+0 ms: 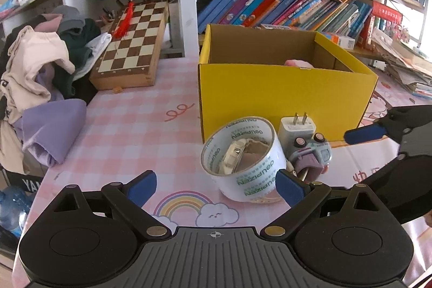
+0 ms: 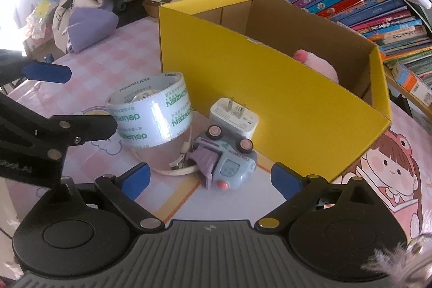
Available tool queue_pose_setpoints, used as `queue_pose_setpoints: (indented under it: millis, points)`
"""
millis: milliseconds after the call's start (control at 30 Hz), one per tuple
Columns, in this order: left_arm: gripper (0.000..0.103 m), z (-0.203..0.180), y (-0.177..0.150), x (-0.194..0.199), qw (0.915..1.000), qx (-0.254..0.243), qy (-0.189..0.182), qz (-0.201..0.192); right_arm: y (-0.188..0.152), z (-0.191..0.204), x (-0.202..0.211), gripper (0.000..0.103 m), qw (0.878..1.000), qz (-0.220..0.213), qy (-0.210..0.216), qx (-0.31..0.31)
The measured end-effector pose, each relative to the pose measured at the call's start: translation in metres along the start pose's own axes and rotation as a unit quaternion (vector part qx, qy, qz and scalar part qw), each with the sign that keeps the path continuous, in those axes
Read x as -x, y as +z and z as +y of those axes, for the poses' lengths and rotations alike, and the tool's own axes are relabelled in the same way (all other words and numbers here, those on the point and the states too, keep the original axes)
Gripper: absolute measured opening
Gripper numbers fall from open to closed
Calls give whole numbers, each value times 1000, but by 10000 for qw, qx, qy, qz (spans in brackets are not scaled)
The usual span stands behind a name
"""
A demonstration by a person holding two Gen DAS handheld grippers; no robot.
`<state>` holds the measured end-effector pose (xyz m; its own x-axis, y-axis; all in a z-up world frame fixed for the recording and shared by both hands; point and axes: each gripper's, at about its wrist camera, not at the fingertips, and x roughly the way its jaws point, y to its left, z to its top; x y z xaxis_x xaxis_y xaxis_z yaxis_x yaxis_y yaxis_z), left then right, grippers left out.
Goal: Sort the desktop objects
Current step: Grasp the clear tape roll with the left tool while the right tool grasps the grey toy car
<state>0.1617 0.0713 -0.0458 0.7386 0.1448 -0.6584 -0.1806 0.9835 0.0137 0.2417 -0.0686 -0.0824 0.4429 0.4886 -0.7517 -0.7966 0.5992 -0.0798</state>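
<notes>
A roll of clear tape (image 1: 243, 161) lies on the pink checked table (image 1: 129, 131) with a cream watch (image 1: 233, 154) inside it. Beside it are a white plug charger (image 1: 295, 127) and a grey toy car (image 1: 314, 153) on its back. Behind them stands an open yellow box (image 1: 283, 93) with a pink soft thing (image 1: 298, 63) inside. My left gripper (image 1: 216, 186) is open just in front of the tape. In the right wrist view, my right gripper (image 2: 210, 180) is open close to the toy car (image 2: 229, 161), with the tape (image 2: 154, 112), charger (image 2: 235, 118) and box (image 2: 270, 77) beyond.
A chessboard case (image 1: 132, 45) and a pile of clothes (image 1: 43, 72) sit at the back left. Rows of books (image 1: 283, 4) fill the shelf behind the box. Stacked papers (image 1: 405, 64) lie at the right. The other gripper's blue fingertip (image 1: 364, 134) shows at the right edge.
</notes>
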Motion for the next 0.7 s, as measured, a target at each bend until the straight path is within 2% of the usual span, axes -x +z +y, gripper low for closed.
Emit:
queue_pose_setpoints:
  millis: [267, 367, 467, 567, 700]
  points:
    - [97, 3, 7, -15, 9994, 209, -267, 84, 6, -9, -21, 93, 10000, 41, -43, -67]
    - [97, 0, 11, -21, 9995, 131, -283, 84, 6, -16, -27, 86, 9997, 93, 36, -228]
    - [97, -3, 13, -23, 9995, 36, -304, 75, 3, -24, -29, 72, 9982, 193, 235, -512]
    - [97, -3, 15, -25, 9994, 31, -328, 75, -1, -27, -24, 69, 9975, 217, 288, -608]
    - [97, -5, 15, -27, 9991, 35, -407, 91, -9, -33, -15, 68, 9961, 280, 158, -826]
